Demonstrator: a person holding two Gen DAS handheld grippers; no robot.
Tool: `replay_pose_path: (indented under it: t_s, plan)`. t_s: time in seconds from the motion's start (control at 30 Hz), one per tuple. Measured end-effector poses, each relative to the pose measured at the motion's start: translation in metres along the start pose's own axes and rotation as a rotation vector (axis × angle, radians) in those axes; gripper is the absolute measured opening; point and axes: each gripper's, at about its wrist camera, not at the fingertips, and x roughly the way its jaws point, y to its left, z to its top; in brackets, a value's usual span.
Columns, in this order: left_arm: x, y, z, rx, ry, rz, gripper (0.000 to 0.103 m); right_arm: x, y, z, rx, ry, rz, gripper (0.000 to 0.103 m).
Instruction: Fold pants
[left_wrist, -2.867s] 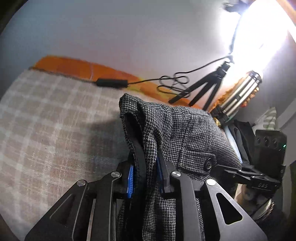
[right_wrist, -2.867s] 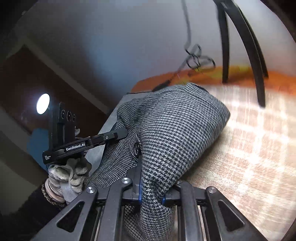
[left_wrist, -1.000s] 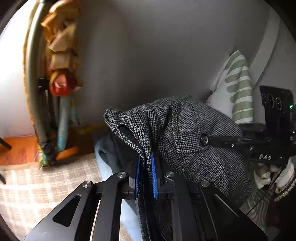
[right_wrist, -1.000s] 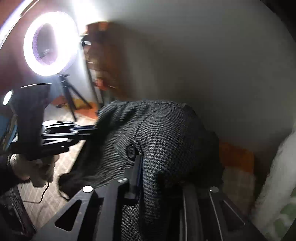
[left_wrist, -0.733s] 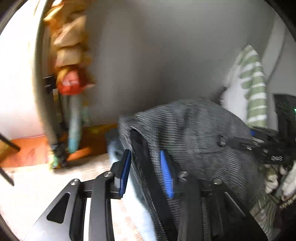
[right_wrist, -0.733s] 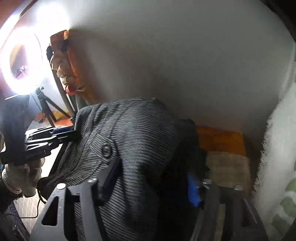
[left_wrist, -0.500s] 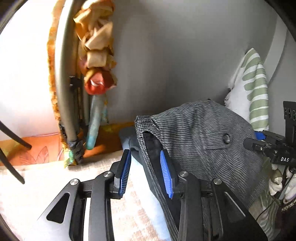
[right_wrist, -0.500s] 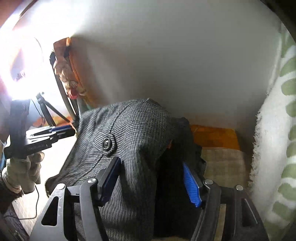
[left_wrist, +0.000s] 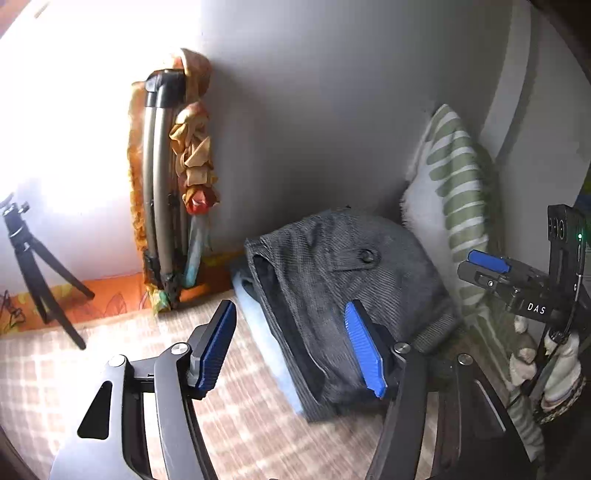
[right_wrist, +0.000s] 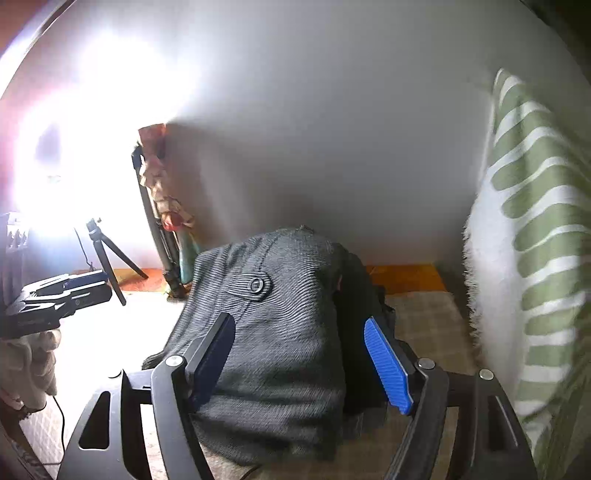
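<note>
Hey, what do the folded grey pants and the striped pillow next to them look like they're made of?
The pants look like a woven, wool-like suiting: a fine grey check weave, matte, with a dark button on a flap.

The pillow looks like soft fleece or plush, judging by its fuzzy white edge and green stripes. I can't confirm either fibre from the pictures.

grey woven pants (left_wrist: 332, 280), green-striped white pillow (left_wrist: 458, 177), beige plaid blanket (left_wrist: 55, 369)

A strong light left of the tripod (right_wrist: 107, 254) blows out the wall to white in both wrist views, worse in the right one. Away from it the wall falls into grey shadow. The folded pants (right_wrist: 273, 332) look soft, slightly blurred. Fisheye bending darkens the corners.
</note>
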Motion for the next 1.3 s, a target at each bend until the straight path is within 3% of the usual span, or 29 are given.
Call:
replay_pose_path:
  t_s: [0.33, 0.4, 0.67, 0.97, 1.3]
  plan:
    - [-0.063, -0.026, -0.039, 0.064, -0.046, 0.032, 0.070, -0.073, 0.047, -0.039, -0.015, -0.084, -0.122, 0.093]
    - [-0.075, -0.031, -0.047, 0.077, -0.055, 0.036, 0.072, -0.086, 0.053, -0.047, -0.010, -0.108, -0.148, 0.103]
    - [-0.116, -0.038, -0.087, 0.082, -0.075, 0.037, 0.077, -0.123, 0.077, -0.083, 0.009, -0.153, -0.215, 0.103]
    - [-0.131, -0.041, -0.137, 0.131, -0.083, 0.077, 0.077, -0.128, 0.097, -0.121, 0.021, -0.170, -0.241, 0.103]
    - [-0.128, -0.040, -0.158, 0.147, -0.087, 0.133, 0.083, -0.116, 0.100, -0.144, 0.032, -0.159, -0.253, 0.103]
